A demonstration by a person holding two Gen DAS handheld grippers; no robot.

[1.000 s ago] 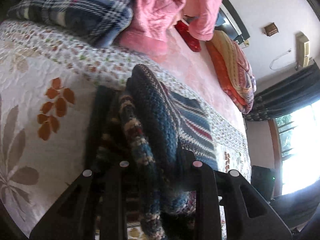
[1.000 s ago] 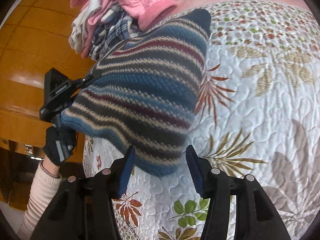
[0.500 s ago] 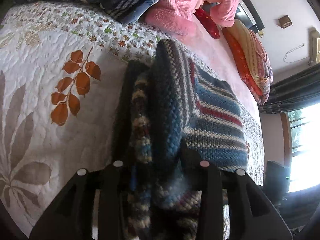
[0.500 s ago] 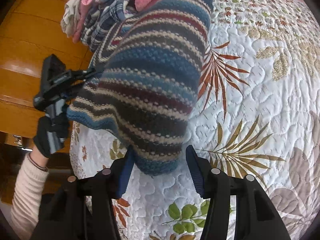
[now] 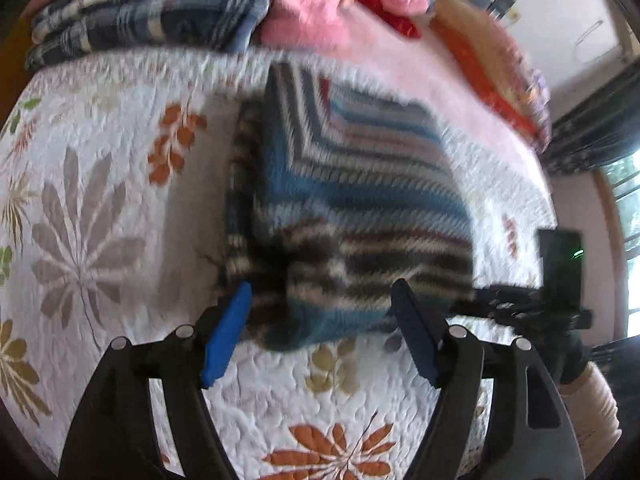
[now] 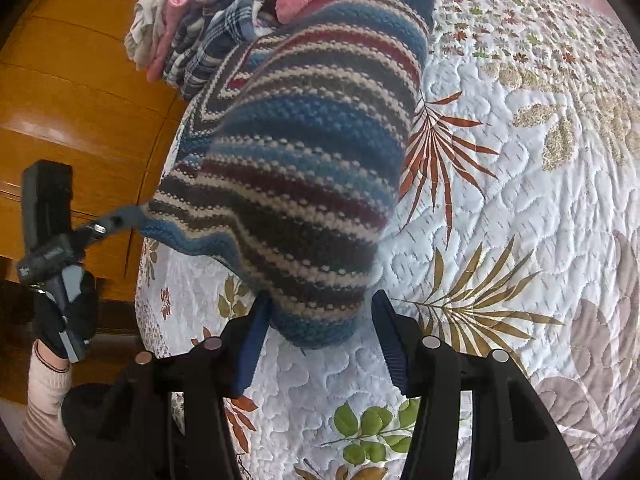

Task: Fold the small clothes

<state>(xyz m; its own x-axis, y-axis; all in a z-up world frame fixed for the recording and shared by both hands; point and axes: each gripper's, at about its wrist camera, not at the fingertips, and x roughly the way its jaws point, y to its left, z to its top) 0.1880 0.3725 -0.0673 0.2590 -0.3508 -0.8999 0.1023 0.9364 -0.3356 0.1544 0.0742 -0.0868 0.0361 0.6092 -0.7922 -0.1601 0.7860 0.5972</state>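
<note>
Left gripper (image 5: 320, 320): jaws spread wide, blue pads either side of the near edge of the striped knit garment (image 5: 344, 208); no visible pinch on it. Left wrist view is motion-blurred, so pad contact with the knit cannot be judged.

Right gripper (image 6: 318, 326): jaws spread, pads flanking the nearest corner of the striped knit garment (image 6: 296, 168). Whether the left pad touches the knit cannot be told; the right pad stands clear of it.

In the right wrist view the left gripper (image 6: 120, 218) shows from the side at the garment's left corner, tip right at the fabric edge; a gloved hand (image 6: 66, 316) with a pale sleeve holds its handle.

Garment: folded over on itself, blue, maroon, cream and dark stripes. It lies on the white quilt (image 6: 520, 200) with leaf prints, close to the quilt's near edge and left side, where the cover drops away.

Beyond the garment's far corner: a pile of clothes (image 6: 208, 32) at the far edge of the quilt, with navy plaid and pink pieces; the garment's far corner touches or sits just beside the pink one.

Farther, left wrist view: pink bedsheet (image 5: 460, 92) past the quilt, an orange striped bolster (image 5: 492, 76) toward the far right corner of the bed, a bright window (image 5: 628, 208) at the right edge.

Right wrist view, left side: wooden panelling (image 6: 72, 92).
</note>
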